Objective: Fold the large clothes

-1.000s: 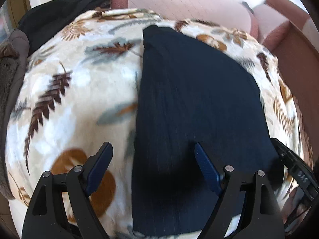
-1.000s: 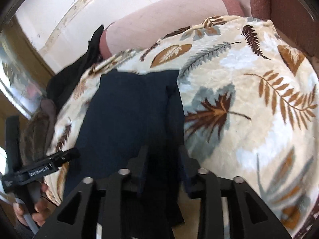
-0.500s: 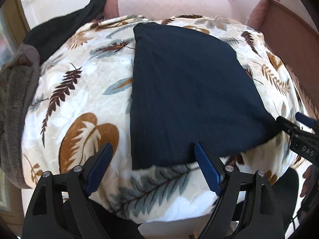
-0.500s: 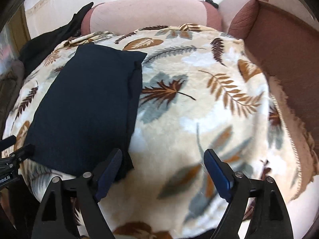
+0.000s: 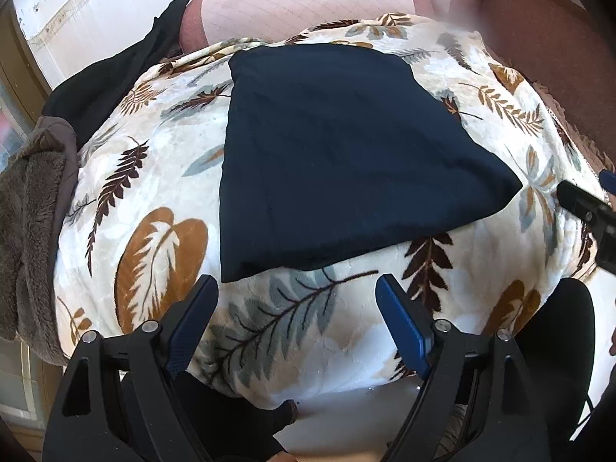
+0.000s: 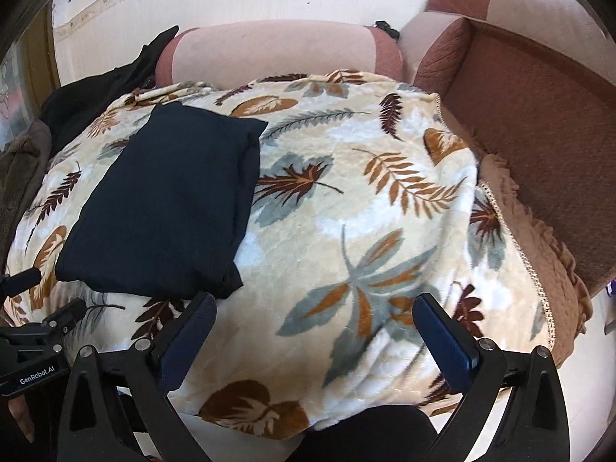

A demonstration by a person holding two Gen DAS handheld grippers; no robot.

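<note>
One folded dark navy garment (image 5: 338, 154) lies flat on the leaf-patterned blanket (image 5: 277, 315) that covers a sofa seat, toward the blanket's left part in the right wrist view. One black garment (image 5: 115, 73) is draped at the far left by the pink armrest (image 5: 300, 4), and one grey fleece (image 5: 27, 231) lies at the left edge. The left gripper (image 5: 296, 323) hangs over bare blanket with its fingers wide apart and nothing between them. The right gripper (image 6: 312, 331) is opening, nothing between its fingers; a second ago they were nearly closed over the garment's edge. Both grippers have since drawn back from it.
</note>
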